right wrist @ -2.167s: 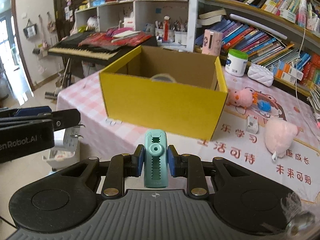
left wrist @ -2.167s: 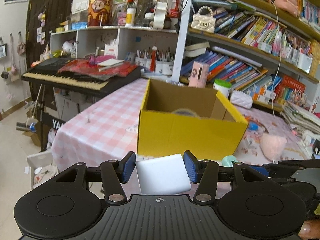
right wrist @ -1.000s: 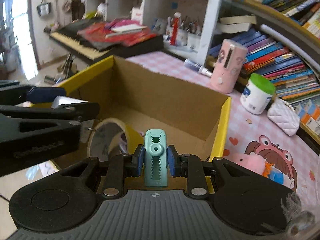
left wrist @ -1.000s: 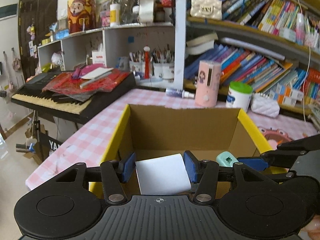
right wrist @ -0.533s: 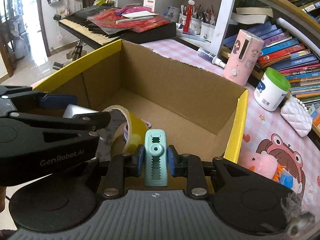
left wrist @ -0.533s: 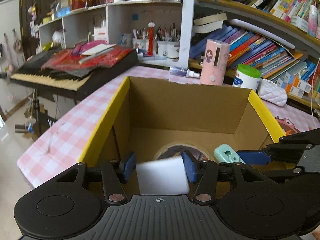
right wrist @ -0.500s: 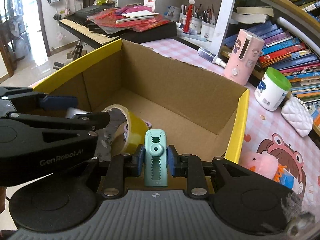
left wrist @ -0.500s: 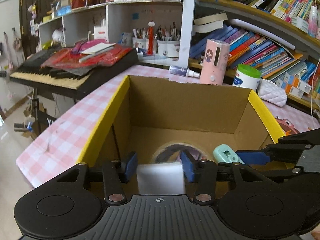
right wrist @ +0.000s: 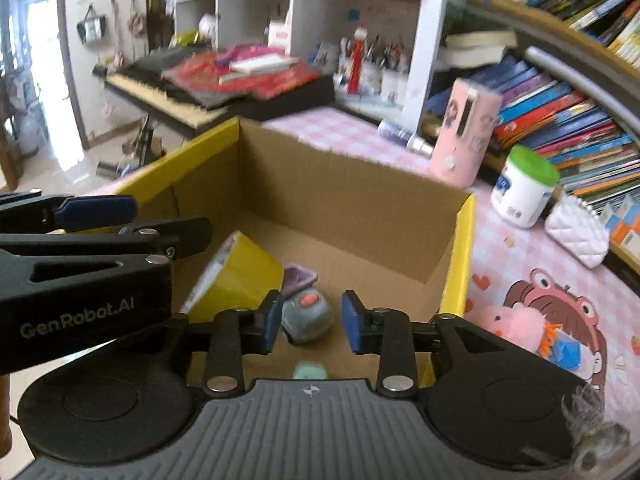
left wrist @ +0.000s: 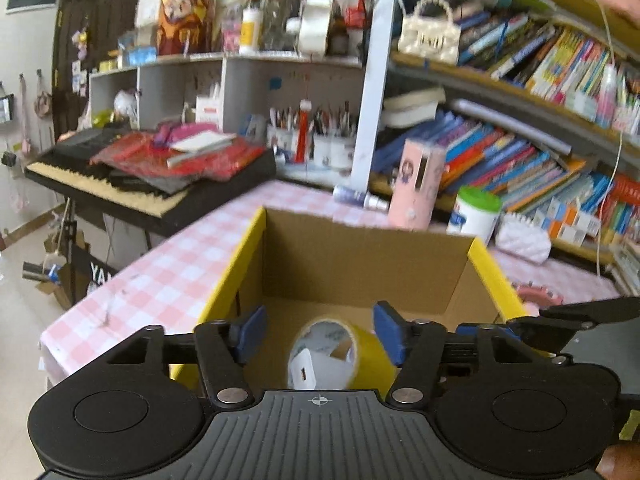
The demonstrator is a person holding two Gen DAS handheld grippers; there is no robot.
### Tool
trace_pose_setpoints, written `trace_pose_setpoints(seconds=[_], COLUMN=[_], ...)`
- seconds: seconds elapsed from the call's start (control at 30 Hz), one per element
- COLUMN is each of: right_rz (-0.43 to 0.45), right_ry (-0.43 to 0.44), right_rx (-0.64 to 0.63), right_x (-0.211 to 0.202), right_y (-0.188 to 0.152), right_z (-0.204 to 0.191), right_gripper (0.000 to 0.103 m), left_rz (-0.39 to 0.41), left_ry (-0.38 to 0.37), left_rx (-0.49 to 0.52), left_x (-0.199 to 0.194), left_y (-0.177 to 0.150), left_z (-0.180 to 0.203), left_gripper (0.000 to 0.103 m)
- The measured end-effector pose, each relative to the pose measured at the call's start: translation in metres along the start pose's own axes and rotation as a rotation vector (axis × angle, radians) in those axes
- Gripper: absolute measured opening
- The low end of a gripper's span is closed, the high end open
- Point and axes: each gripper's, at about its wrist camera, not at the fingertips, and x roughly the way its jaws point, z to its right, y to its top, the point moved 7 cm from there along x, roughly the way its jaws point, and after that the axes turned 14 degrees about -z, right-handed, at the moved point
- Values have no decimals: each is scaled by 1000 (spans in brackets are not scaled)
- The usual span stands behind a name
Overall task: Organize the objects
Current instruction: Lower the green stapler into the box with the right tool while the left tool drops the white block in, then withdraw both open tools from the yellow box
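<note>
A yellow cardboard box stands open on the table, under both grippers. My left gripper hangs over it, its jaws opening, nothing between them. Below it a white charger block lies inside a yellow tape roll. My right gripper is over the box too, jaws opening and empty. The teal clip lies on the box floor beneath it. A grey round toy and a purple piece lie beside the tape roll.
Behind the box stand a pink cylinder, a green-lidded white jar and a white quilted pouch. A keyboard is at the left, bookshelves at the back. A pink plush lies right of the box.
The left gripper let go of the white block, which dropped into the tape roll. The right gripper let go of the teal clip, which fell to the box floor. Both pairs of jaws spread apart.
</note>
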Motion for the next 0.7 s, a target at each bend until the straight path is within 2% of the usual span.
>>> trace_pose_setpoints(seconds=[0.1,0.2,0.4,0.57,0.7], right_rz=[45,94,151,143,90], right_ry=[-23,-53,-107,-131,-147], right_rx=[21,50,79,108,144], right_x=[-16,-35,-62,-71,-71], right_y=[-4,-9,-24,-42,-62], right_z=[0,-1,-10,-20,-32], right_gripper=[36,43,44,48,53], left_rz=[27,45,75,58,27], left_ry=[-8,-15,-14,-11,7], left_rx=[-10,-4,-11,-14,-22], left_x=[-12,-23,-45,-58,-66], left_y=[-1,-4,-16,-35,-54], left_z=[0,-1,-11,-23,-37], left_gripper=[66,67,73,73,81])
